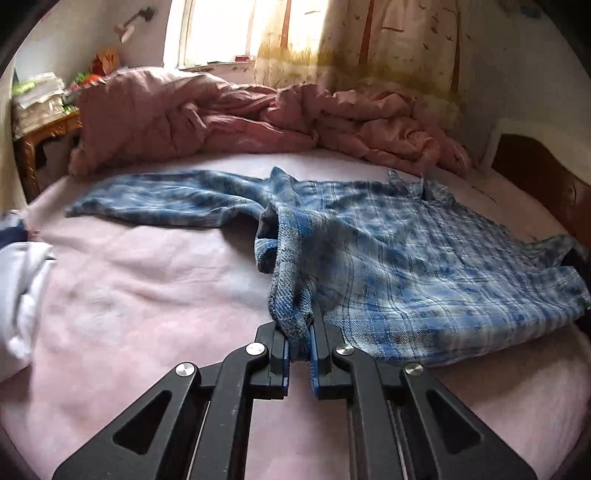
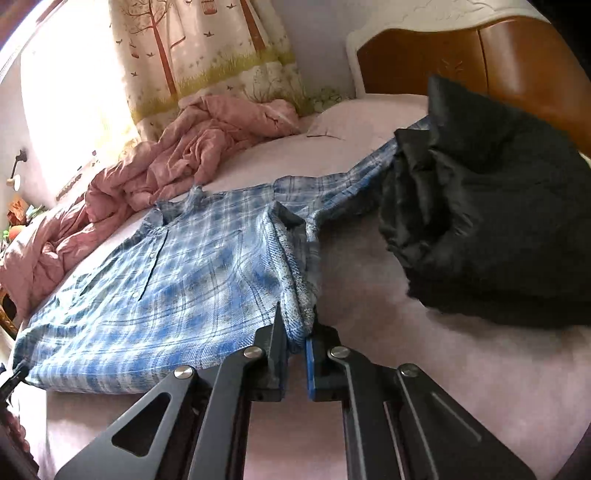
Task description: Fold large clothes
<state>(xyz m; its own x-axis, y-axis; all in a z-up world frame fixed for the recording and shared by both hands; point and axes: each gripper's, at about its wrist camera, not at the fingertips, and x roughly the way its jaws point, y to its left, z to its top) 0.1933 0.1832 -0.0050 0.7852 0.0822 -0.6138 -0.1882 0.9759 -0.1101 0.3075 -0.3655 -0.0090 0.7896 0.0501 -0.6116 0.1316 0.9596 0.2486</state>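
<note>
The left wrist view looks forward and down along its gripper (image 1: pixel 299 332) from low over the bed (image 1: pixel 129 280), close to the shirt (image 1: pixel 424 266), facing the window (image 1: pixel 221 29) and quilt (image 1: pixel 207 114). The right wrist view looks the same way along its gripper (image 2: pixel 295 328), low and close to the shirt (image 2: pixel 166 273), facing the curtain (image 2: pixel 207 48) and headboard (image 2: pixel 498 55). Both views share shirt, quilt (image 2: pixel 177 155), curtain (image 1: pixel 388 44) and bed (image 2: pixel 424 362).
</note>
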